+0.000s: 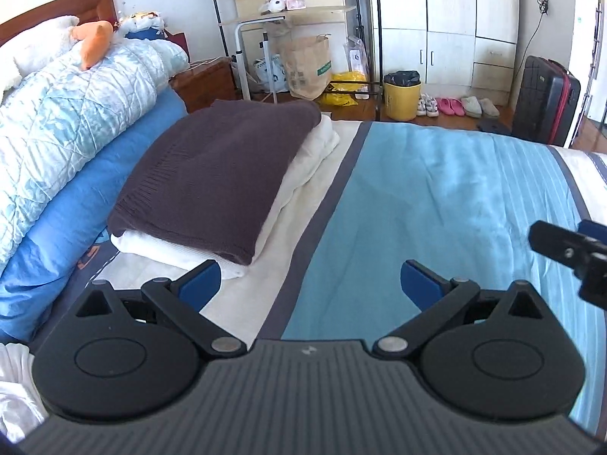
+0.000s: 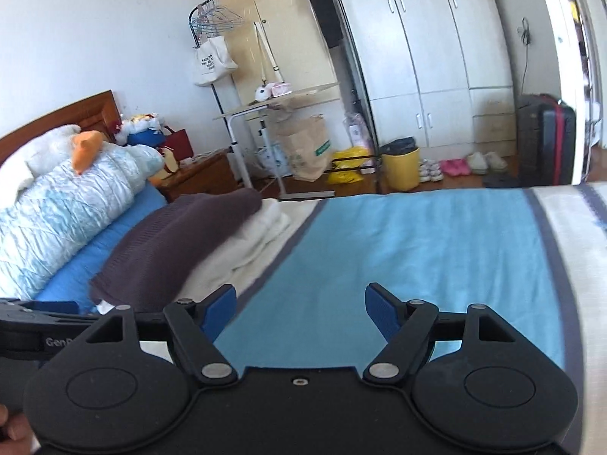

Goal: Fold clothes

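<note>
Left gripper (image 1: 310, 282): blue pads spread wide, nothing between, hovering over bed near boundary of cream and blue stripes. Right gripper (image 2: 301, 309): jaws likewise spread, empty, above the light-blue striped bedsheet (image 1: 436, 197). Right gripper's black tip also visible at right edge of left-wrist view, approx level w/ left pads.

Folded dark brown knit sweater (image 1: 212, 178) sits left-centre of left-wrist frame, stacked on top of folded cream-white garment (image 1: 303, 163), which pokes out along its right side and at lower-left corner. Long axis of stack runs from lower left toward upper right of frame, roughly parallel w/ grey stripe (image 1: 322, 204) just beside it. Near short edge lies just above left pad; far end points toward brown paper bag (image 1: 307, 68) on floor. In right-wrist view same sweater (image 2: 178, 242) at left-centre, slightly blurred, same diagonal.

Left of stack: plain blue cover (image 1: 76, 197) w/ pale blue quilted duvet (image 1: 68, 113) heaped on it, orange plush (image 1: 95, 41) at upper left. Background: yellow bin (image 1: 402, 96), black suitcase (image 1: 546, 98), white wardrobe (image 1: 451, 19).
</note>
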Tool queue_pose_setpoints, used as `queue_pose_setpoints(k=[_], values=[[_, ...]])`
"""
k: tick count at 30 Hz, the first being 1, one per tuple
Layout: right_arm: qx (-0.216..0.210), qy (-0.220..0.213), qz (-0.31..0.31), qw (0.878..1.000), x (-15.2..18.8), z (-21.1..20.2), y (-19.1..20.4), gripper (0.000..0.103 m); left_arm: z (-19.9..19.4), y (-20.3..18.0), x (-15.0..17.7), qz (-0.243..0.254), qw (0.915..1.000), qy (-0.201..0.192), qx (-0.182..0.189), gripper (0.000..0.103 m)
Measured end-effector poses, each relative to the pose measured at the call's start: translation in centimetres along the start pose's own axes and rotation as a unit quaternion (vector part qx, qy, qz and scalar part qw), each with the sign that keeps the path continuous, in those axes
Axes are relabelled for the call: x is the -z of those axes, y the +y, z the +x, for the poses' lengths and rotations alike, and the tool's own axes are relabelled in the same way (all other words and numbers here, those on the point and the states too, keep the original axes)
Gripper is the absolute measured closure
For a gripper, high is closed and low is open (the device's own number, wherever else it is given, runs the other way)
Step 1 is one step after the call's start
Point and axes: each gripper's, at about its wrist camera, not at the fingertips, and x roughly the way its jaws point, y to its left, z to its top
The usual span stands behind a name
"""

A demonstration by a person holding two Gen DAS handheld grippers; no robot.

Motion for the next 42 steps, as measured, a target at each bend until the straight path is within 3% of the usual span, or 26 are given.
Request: queue_pose_setpoints(k=[4,7,9,13,30,42], values=[[0.013,0.005,-0.007,1.0,0.1,-1.0,-0.8,0.02,0.5,-0.9,0.4,-0.001,0.9997,0.024,0.0,0.0],[0.003,0.005,-0.001,1.0,0.2,-1.6,-1.0,0.019,2.1,-1.1,0.9,-0.028,0.9985,0.046,-0.011,0.0],[-0.004,0.007,-0.004,1.0,0.4,-2.0,-0.9,0.012,2.9,-1.1,1.6,-0.046,0.9965,0.068,-0.015,0.0],[-0.001,0.006,-0.02,1.0,0.9,-2.3,-0.3,0.01,3.1,-1.3,2.6,-0.046,0.9966,0.058,-0.036,0.0],[0.007,0.033,-0.045,0.998,1.8,-0.9,1.5,0.01,4.6,-0.9,4.0,-0.01,0.9969,0.071,-0.032,0.0],[0.011,0.042,-0.043,0.998,1.9,-0.8,1.2,0.01,3.3,-0.8,3.6,-0.019,0.9978,0.038,-0.05,0.0]])
